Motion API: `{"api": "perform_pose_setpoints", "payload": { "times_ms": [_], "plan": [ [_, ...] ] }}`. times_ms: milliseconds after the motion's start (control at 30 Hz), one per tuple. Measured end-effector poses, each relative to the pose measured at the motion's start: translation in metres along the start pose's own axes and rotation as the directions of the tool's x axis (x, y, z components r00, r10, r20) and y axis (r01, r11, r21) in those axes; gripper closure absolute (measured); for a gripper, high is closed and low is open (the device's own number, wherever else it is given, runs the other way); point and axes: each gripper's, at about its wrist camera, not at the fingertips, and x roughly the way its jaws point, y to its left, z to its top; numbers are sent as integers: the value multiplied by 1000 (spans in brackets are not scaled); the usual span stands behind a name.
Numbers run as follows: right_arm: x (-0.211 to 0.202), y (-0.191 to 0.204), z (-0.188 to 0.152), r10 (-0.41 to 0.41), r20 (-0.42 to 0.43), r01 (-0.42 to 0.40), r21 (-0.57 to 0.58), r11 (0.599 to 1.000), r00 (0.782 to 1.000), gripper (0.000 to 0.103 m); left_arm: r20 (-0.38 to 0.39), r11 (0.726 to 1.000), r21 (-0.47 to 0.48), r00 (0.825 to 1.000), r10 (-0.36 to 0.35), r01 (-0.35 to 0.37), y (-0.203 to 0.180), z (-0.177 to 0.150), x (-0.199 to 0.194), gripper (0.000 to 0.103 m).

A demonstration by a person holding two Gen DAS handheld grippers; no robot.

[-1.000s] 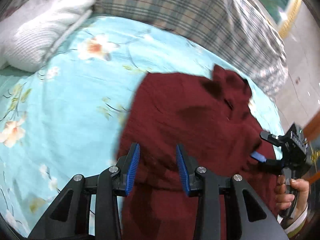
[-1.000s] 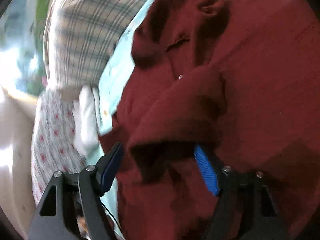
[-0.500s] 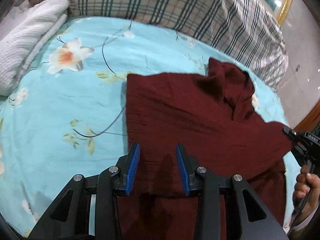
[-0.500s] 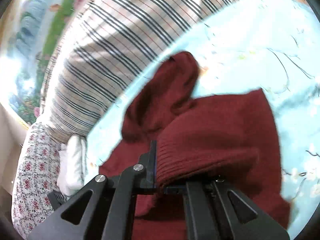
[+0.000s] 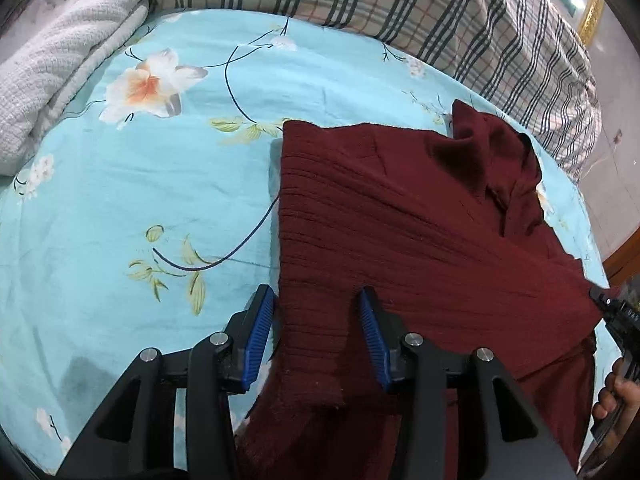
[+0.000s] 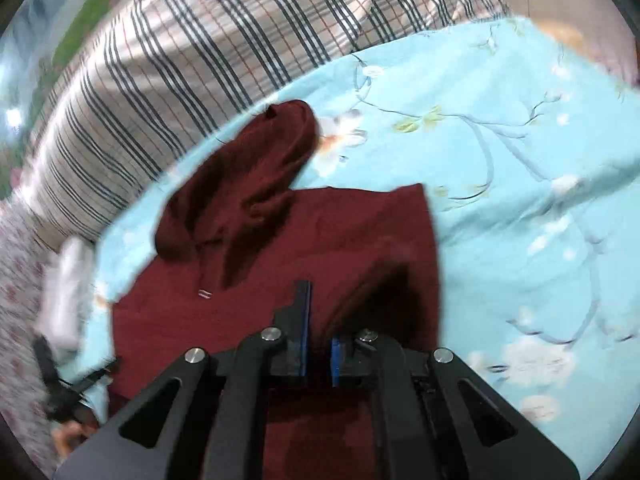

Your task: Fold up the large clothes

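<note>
- Between the fingers of the left gripper: the near left edge of the dark red sweater. The jaws have just been opening, and the blue pads stand clear on either side of the knit, so it is released, not pinched.
- Right gripper: fingers almost together and clenched on a fold of the sweater. The jaws have just eased apart a little, but fabric sits in the narrow gap and drapes over the right finger.
- Right of the left fingers, at the frame edge: the right gripper's tip with the sweater corner pulled taut to it. A person's hand is on the handle below.
- Ahead of both pairs of fingers: the sweater lies mostly flat on the bed, which has a light blue floral sheet. Its ribbed panel is stretched between the two grippers.
- Further ahead: a bunched lump of the same knit at the sweater's far end, rumpled, resting on the sheet.
- Left of the left fingers: bare sheet only.
- Far left: a folded white knit blanket on the bed.
- Farthest out: a plaid cover along the far edge of the bed, beyond the sweater and not touching it.
</note>
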Motion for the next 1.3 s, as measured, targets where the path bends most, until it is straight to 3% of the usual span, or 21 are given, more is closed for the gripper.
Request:
{"api": "perform_pose_setpoints", "payload": {
  "times_ms": [167,267,367,400,467,533,600,733,867,967,1300],
  "plan": [
    [-19,-37,-7,-117,21,114,133,985,993,86,4,1000,8,1000,8,-8,-1,-1,1,57],
    [-30,-30,-3,-31,62,24,104,994,998,86,3,1000,10,1000,14,-14,-3,-1,0,57],
    [-11,-8,-3,124,-32,-122,38,992,992,79,1,1000,12,1000,18,-18,-4,-1,0,57],
    [2,-8,-4,129,-84,-126,45,991,988,71,-1,1000,11,1000,16,-16,-4,-1,0,57],
    [16,-15,-7,69,-127,-63,54,997,989,69,-5,1000,9,1000,13,-13,-2,0,0,57],
    [14,-24,-6,105,-112,-93,102,990,988,69,-15,1000,12,1000,15,-15,-1,0,-3,57],
    [7,-20,1,104,-97,-97,77,992,990,69,-24,1000,12,1000,16,-16,-3,1,-8,58],
    [11,-11,22,198,-102,-192,66,979,975,65,-6,998,33,999,-53,53,-22,15,-25,58],
    [29,6,55,231,-100,-228,36,973,968,63,-3,990,91,994,-107,107,-59,50,-24,47],
    [51,16,84,244,-114,-245,6,969,963,56,-7,983,125,991,-133,133,-86,84,-8,44],
    [140,14,165,236,-133,-236,13,972,963,56,-105,966,135,973,-207,221,-148,216,107,41]
  ]
}}
